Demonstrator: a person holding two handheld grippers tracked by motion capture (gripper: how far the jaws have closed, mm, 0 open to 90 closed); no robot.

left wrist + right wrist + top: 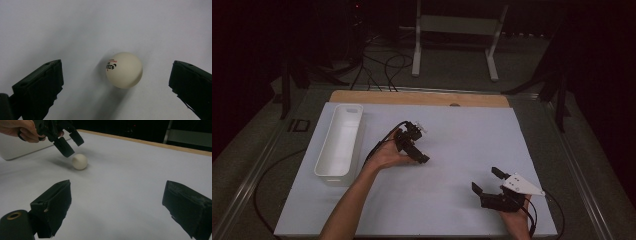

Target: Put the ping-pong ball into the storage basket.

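A lab-like recording space: dark curtained surroundings (floor cables (382,67) trailing) around a white-topped table (452,135).

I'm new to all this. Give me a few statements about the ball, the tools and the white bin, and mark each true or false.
1. The left tool is open, with the white ball between its jaws. True.
2. The ball is already clamped. False: gaps show on both sides of it.
3. The ball sits inside the white bin. False: it lies on the white table, outside the bin.
4. The right tool is open and holds nothing. True.
5. The ball has printed markings. True.
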